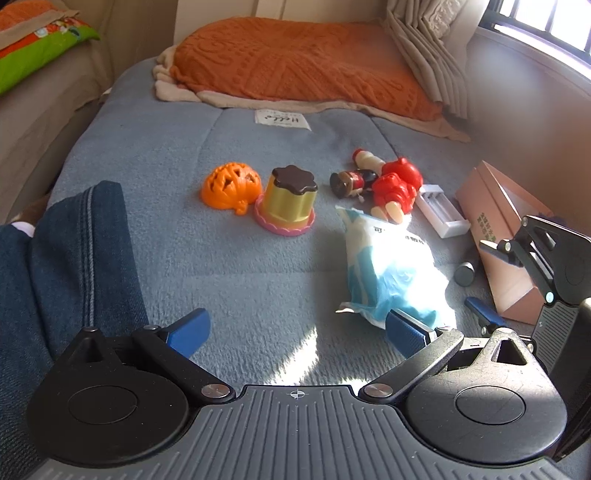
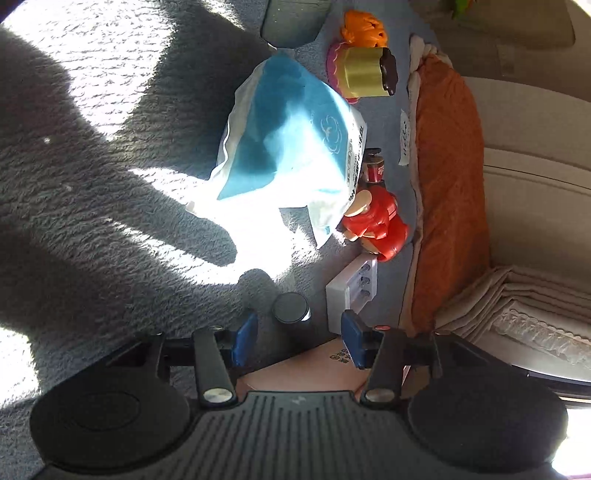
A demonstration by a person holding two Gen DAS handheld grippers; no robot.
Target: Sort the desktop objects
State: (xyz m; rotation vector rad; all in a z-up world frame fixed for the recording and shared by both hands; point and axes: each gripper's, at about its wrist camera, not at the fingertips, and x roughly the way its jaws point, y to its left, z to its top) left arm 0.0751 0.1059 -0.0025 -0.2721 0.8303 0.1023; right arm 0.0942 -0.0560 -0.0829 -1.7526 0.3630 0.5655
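1. Grey-blue quilted bedspread (image 1: 236,258) is your work surface, with an orange blanket (image 1: 295,62) bunched at the far end and sun coming in from a window on the right. A denim-clad leg (image 1: 74,258) rests along the left edge.

2. Left wrist view: your left gripper (image 1: 295,328) hangs over bare quilt, jaws spread wide, nothing between them. Ahead, the items lie loose and ungrouped: orange pumpkin toy (image 1: 231,186) just beside the yellow pudding toy (image 1: 288,201); further right a small dark-hatted figurine (image 1: 351,181) and a red toy figure (image 1: 397,184), lying near each other; a blue-and-white packet (image 1: 391,266) in front of them; a white battery holder (image 1: 443,212); a dark cylinder (image 1: 466,271); a pink box (image 1: 495,221) at the right edge. Your right gripper (image 1: 480,310) shows low at the right, down beside that box.

3. Right wrist view (rolled sideways): your right gripper (image 2: 299,338) has its jaws partly apart, unclenched, pads touching nothing. The dark cylinder (image 2: 291,308) stands just ahead of the gap, not yet between the fingers. The pink box (image 2: 306,369) sits underneath, the white battery holder (image 2: 352,286) just beyond the far finger. Packet (image 2: 291,147), red toy figure (image 2: 380,221), pudding toy (image 2: 365,72) and pumpkin toy (image 2: 364,31) trail away behind.

4. Progress, as a judgement: sorting looks barely begun. No tidy groups visible, and whether anything is inside the box you cannot tell. The cylinder appears to be your next pick; everything else remains.
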